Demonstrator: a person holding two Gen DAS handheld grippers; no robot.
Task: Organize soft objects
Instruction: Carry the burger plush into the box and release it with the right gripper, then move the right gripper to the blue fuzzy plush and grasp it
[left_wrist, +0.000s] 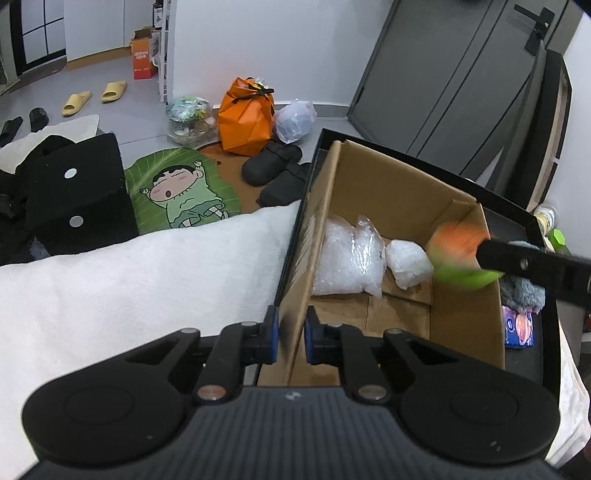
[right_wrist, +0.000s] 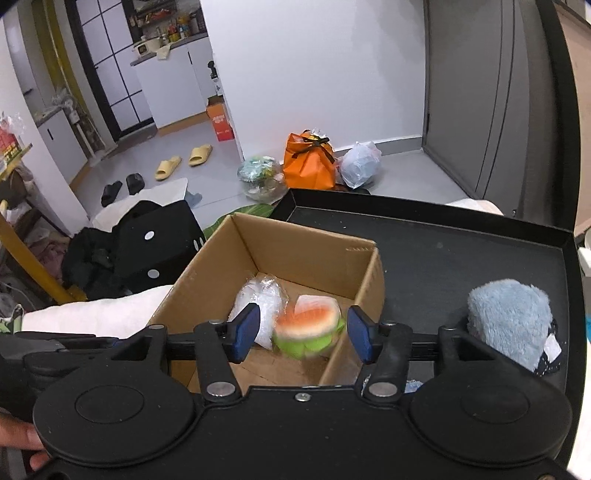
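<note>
An open cardboard box (left_wrist: 388, 184) stands in a black tray (right_wrist: 461, 251). My left gripper (left_wrist: 292, 334) is shut on the box's near left wall, which sits upright between the blue pads. In the box lie two clear plastic bags (left_wrist: 347, 258) and a blurred orange and green watermelon toy (right_wrist: 308, 330). My right gripper (right_wrist: 303, 325) hangs open over the box's right side. The toy is below and between its pads, which do not press on it. One of its black fingers (left_wrist: 517, 262) shows beside the toy (left_wrist: 458, 254) in the left wrist view. A blue plush (right_wrist: 509, 321) lies in the tray, right of the box.
A white towel-covered surface (left_wrist: 147, 277) lies left of the box, with a black dotted cube (left_wrist: 74, 195) behind it. A blue and pink packet (left_wrist: 519, 326) sits in the tray. Bags, slippers and a green mat lie on the floor. A hand (right_wrist: 18, 439) shows at lower left.
</note>
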